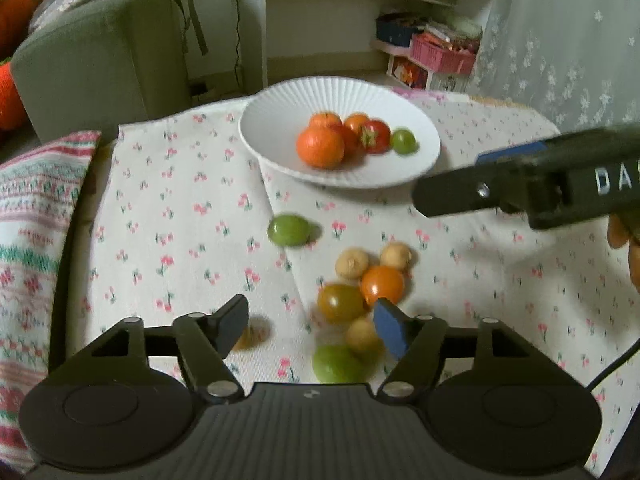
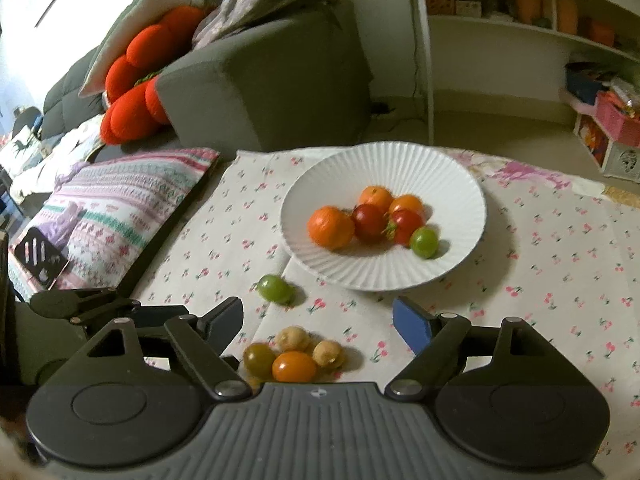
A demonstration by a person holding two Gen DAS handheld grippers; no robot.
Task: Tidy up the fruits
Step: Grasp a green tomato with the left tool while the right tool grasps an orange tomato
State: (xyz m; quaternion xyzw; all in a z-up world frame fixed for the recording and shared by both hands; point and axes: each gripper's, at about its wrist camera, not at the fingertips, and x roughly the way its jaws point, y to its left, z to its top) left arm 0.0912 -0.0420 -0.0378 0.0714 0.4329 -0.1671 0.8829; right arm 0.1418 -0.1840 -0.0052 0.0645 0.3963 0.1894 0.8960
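Observation:
A white ribbed plate (image 1: 280, 112) (image 2: 448, 184) holds oranges, red tomatoes and a green grape (image 1: 403, 141) (image 2: 424, 242). On the floral cloth lie a loose green grape (image 1: 289, 230) (image 2: 274, 289), an orange tomato (image 1: 382, 285) (image 2: 294, 366), an olive tomato (image 1: 340, 303) (image 2: 259, 359), small tan fruits (image 1: 352, 263) (image 2: 294, 339) and a green fruit (image 1: 338, 364). My left gripper (image 1: 312, 324) is open and empty, just above the loose pile. My right gripper (image 2: 320, 322) is open and empty, between pile and plate; it shows at the right in the left wrist view (image 1: 520, 184).
A patterned cushion (image 1: 28, 220) (image 2: 116, 208) lies left of the cloth. A grey sofa (image 1: 100, 60) (image 2: 260, 92) with a red plush (image 2: 136, 84) stands behind. White shelves (image 2: 520, 12) and a pink basket (image 1: 440, 54) are at the back right.

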